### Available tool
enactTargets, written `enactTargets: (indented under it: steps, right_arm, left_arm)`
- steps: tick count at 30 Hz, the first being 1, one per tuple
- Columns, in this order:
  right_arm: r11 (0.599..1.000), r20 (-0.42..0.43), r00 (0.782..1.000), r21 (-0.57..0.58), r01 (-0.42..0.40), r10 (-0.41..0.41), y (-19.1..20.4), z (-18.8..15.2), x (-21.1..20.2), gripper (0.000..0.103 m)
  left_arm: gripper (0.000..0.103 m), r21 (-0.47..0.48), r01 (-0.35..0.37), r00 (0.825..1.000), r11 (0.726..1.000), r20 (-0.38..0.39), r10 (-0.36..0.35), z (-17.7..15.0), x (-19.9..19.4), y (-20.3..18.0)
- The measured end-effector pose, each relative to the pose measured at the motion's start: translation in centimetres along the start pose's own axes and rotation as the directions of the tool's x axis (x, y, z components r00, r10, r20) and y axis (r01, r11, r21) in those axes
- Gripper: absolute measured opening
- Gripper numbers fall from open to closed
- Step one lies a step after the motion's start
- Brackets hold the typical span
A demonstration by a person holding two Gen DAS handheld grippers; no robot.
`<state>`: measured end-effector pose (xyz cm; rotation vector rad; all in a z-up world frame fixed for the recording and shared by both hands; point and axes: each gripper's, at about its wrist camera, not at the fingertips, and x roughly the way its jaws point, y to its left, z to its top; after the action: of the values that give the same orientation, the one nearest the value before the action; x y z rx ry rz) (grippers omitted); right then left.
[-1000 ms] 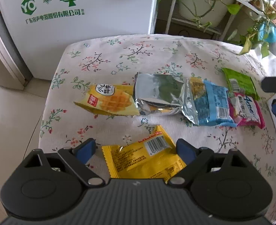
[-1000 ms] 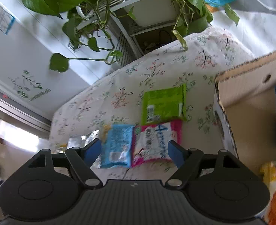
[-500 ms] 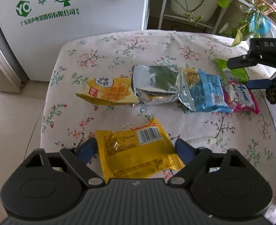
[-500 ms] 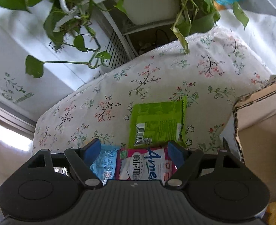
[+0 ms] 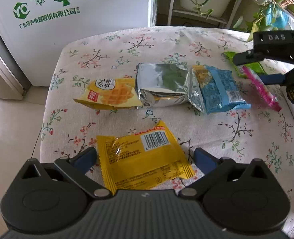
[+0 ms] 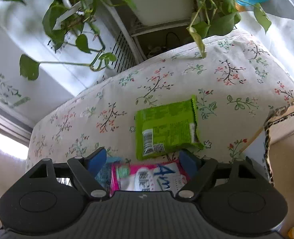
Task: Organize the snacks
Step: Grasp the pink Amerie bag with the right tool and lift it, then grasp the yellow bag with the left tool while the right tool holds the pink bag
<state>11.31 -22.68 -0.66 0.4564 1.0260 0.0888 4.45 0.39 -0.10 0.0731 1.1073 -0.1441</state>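
Observation:
Snack packets lie on a floral-cloth table (image 5: 111,39). My left gripper (image 5: 145,157) is open, its blue fingertips on either side of a yellow packet (image 5: 143,157) with a barcode. Beyond lie a yellow waffle packet (image 5: 111,95), a silver packet (image 5: 163,85) and a blue packet (image 5: 220,87). My right gripper (image 6: 144,159) is open around a pink packet (image 6: 149,177), which looks tilted up in the left wrist view (image 5: 260,87). A green packet (image 6: 167,129) lies just past it.
A cardboard box (image 6: 282,139) stands at the table's right edge. A white refrigerator (image 5: 67,10) is behind the table on the left. A plant rack with trailing leaves (image 6: 87,29) stands behind and overhangs the far edge.
My left gripper has pulled back, so more of the yellow packet shows between its fingers. My right gripper has moved forward and down over the pink packet, which now looks tilted.

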Motion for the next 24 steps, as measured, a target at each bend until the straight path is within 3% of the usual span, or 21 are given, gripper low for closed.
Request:
enactTargets:
  steps: [5,12,17,21,24]
  right_arm:
    - [0.998,-0.074,0.995,-0.008,-0.069,0.068,0.2,-1.0,-0.4,0.085]
    - [0.995,-0.161,0.984,-0.055,-0.084,0.074,1.6,-4.2,-1.7,0.086]
    - [0.991,-0.246,0.963,-0.049,-0.125,0.109,2.1,-6.6,-3.0,0.087]
    - [0.978,-0.237,0.970,-0.179,-0.102,0.058,2.8,-7.7,-4.0,0.087]
    - [0.939,-0.209,0.978,-0.333,-0.088,0.018,3.1,-7.9,-4.6,0.087]
  left_arm:
    - [0.103,0.008,0.005,1.000,1.000,-0.005,-0.005,0.1,0.1,0.1]
    - [0.103,0.011,0.007,1.000,1.000,0.004,-0.007,-0.1,0.1,0.1]
    - [0.103,0.022,0.014,1.000,1.000,0.003,-0.014,-0.1,0.0,0.2]
    - [0.103,0.032,0.019,1.000,0.999,0.002,-0.020,-0.2,0.0,0.2]
    - [0.103,0.045,0.027,1.000,0.999,-0.004,-0.027,-0.2,0.0,0.2]
